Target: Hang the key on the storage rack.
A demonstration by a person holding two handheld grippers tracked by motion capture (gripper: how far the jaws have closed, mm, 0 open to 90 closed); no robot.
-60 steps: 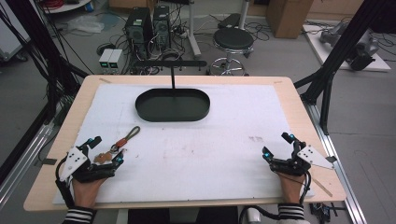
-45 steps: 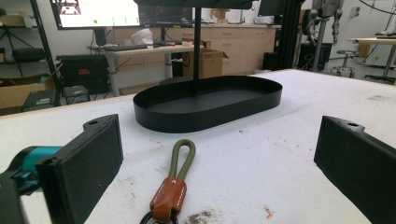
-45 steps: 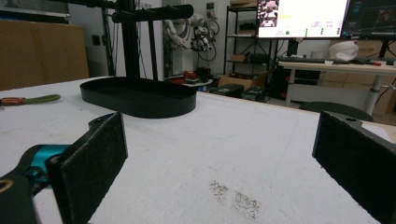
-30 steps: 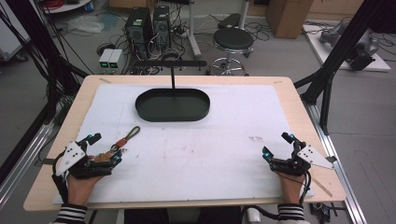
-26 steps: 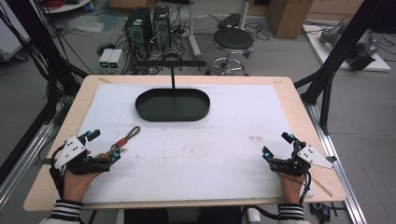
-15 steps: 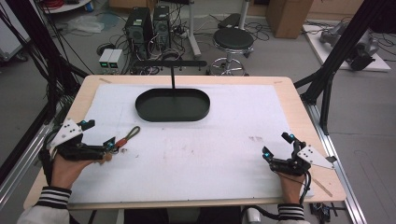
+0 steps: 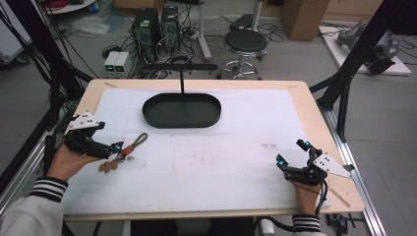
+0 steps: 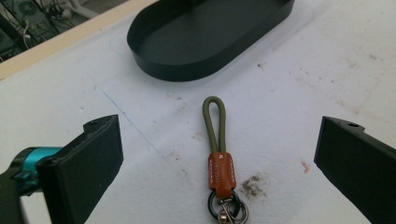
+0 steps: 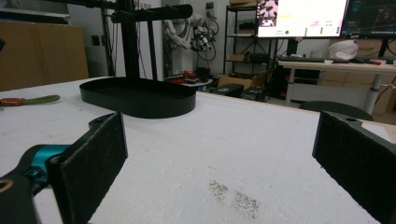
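A keychain [image 7: 134,146] lies on the white table cover at the left, with an olive cord loop [image 8: 214,122], an orange leather tab [image 8: 222,171] and a metal ring with keys [image 7: 108,165]. My left gripper [image 7: 110,136] hovers just left of it, open wide. In the left gripper view the keychain lies between the two jaws of that gripper [image 8: 219,140], untouched. My right gripper [image 7: 292,153] rests near the table's front right, open with nothing between its fingers [image 9: 100,154]. The black oval tray [image 7: 147,110] sits at the back middle.
A black post with a crossbar [image 7: 178,67] rises behind the tray. In the right gripper view the tray [image 9: 140,108] and the keychain [image 9: 28,100] lie far off to the left. The wooden table edge [image 7: 314,123] runs along the right side.
The left gripper has moved away from the front edge, farther up the table and slightly left, beside the keychain. The right gripper and the keychain have stayed put.
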